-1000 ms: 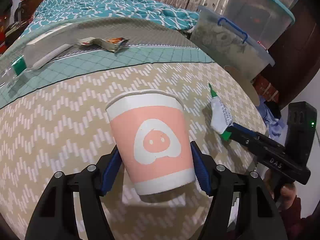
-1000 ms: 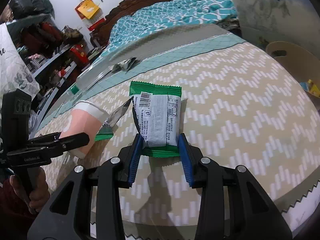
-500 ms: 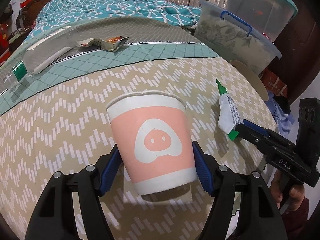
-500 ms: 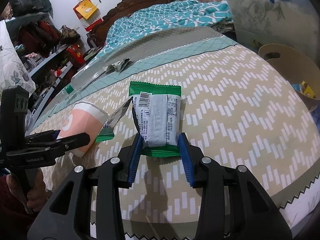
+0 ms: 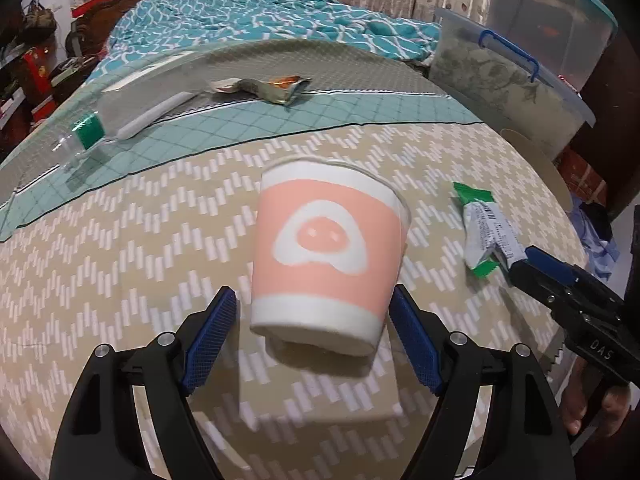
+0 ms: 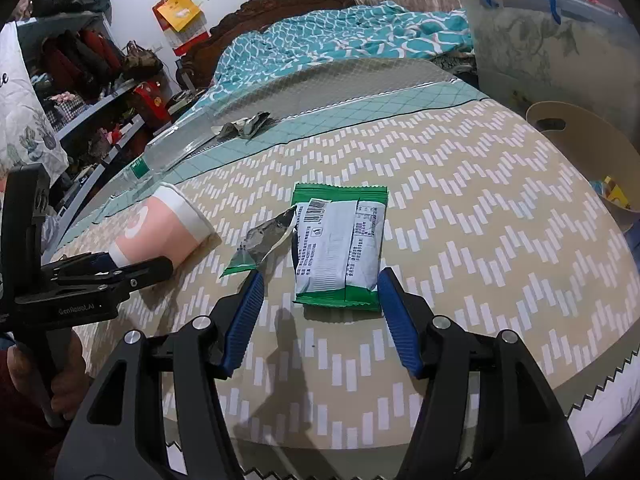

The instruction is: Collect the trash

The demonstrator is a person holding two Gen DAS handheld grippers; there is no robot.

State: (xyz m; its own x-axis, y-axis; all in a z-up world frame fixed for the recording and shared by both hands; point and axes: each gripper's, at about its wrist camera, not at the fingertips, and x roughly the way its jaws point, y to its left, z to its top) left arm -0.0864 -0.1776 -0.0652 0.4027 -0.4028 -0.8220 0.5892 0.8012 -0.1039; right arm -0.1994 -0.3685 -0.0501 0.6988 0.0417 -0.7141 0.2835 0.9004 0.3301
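Observation:
A pink and white paper cup (image 5: 326,256) with a pig face lies tilted on the patterned table between the fingers of my left gripper (image 5: 312,330), which is open; the blue pads stand beside its base with a gap on the left. The cup also shows in the right wrist view (image 6: 160,228). A green and white snack wrapper (image 6: 340,248) lies flat on the table just ahead of my right gripper (image 6: 320,312), which is open around its near end. The wrapper shows in the left wrist view (image 5: 484,232) too.
A torn silver wrapper scrap (image 6: 260,244) lies left of the green wrapper. A crumpled foil wrapper (image 5: 272,86) and a clear bottle with a green label (image 5: 86,134) lie at the table's far side. A beige bin (image 6: 584,148) and plastic storage boxes (image 5: 516,80) stand to the right.
Both grippers have opened. The cup dropped out of the left gripper's hold and now lies tilted on the table. The green wrapper was let go and lies flat.

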